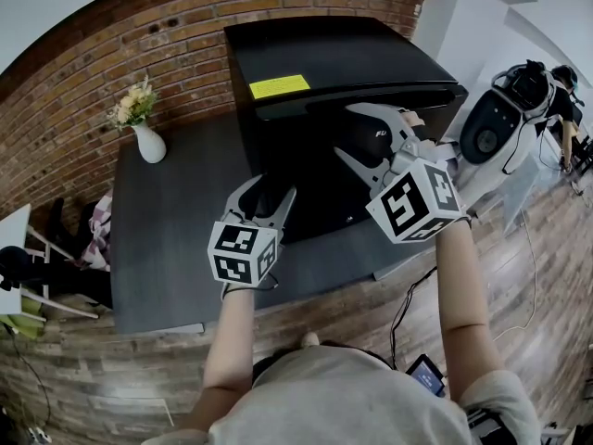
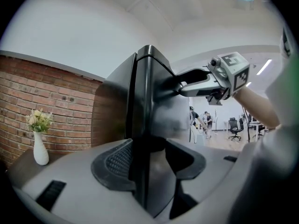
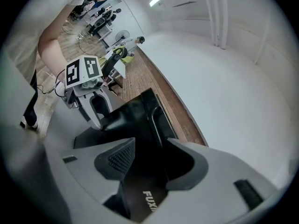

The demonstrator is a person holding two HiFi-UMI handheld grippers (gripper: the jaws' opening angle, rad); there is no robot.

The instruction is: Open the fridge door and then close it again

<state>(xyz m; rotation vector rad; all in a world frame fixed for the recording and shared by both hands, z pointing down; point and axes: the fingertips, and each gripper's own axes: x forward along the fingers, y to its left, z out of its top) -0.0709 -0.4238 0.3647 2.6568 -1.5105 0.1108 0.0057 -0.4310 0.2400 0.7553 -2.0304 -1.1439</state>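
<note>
A black box-shaped fridge [image 1: 343,63] with a yellow rectangular label [image 1: 278,86] on top stands on the dark grey table [image 1: 176,248] against a red brick wall [image 1: 139,35]. Its door [image 2: 147,125] is shut, so the interior is hidden, and well to its left a white ceramic vase [image 1: 149,143] holds pale flowers [image 1: 134,103]. The left claw [image 1: 271,191] is wide with the door's vertical edge between its jaws, pad contact unclear in the distorted view. The right claw [image 1: 346,130] is likewise wide over the lettered door face, and both claws cover much of the door front in the head view.
</note>
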